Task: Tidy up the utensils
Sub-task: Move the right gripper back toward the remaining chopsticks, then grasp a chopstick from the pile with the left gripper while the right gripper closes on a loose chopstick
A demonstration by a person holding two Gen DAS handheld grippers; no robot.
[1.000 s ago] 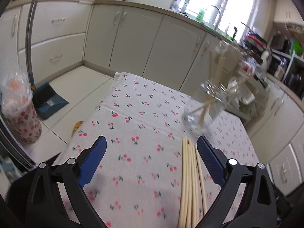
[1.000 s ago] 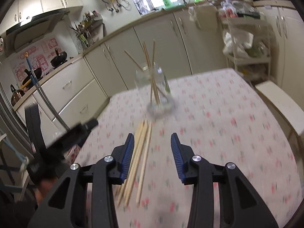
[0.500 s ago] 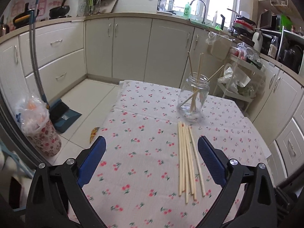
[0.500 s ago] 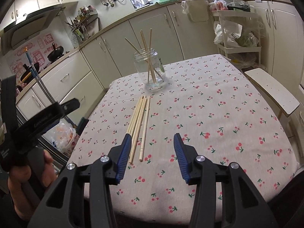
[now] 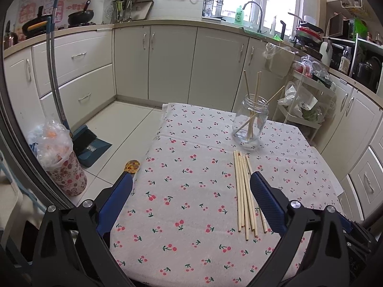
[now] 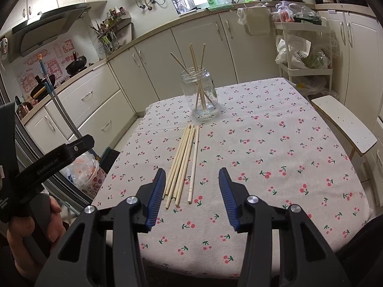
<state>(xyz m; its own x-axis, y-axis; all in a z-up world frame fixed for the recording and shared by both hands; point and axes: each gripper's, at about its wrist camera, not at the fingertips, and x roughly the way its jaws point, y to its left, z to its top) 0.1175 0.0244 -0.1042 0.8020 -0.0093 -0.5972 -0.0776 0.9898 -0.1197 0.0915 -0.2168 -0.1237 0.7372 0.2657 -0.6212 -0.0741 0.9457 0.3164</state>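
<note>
A loose bundle of pale, thin wooden chopsticks [image 6: 183, 160] lies flat mid-table on the cherry-print cloth [image 6: 275, 148]. Just beyond it stands a clear round glass jar [image 6: 199, 93] with three more sticks leaning inside. The right gripper [image 6: 191, 179] and the left gripper [image 5: 191, 186] both hover apart and empty near the table's front edge; bare cloth spreads rightward.

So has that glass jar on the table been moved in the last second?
No. The glass jar sits at the same spot on the cherry tablecloth, just beyond the tips of the loose chopsticks; only the cameras pulled back.
</note>
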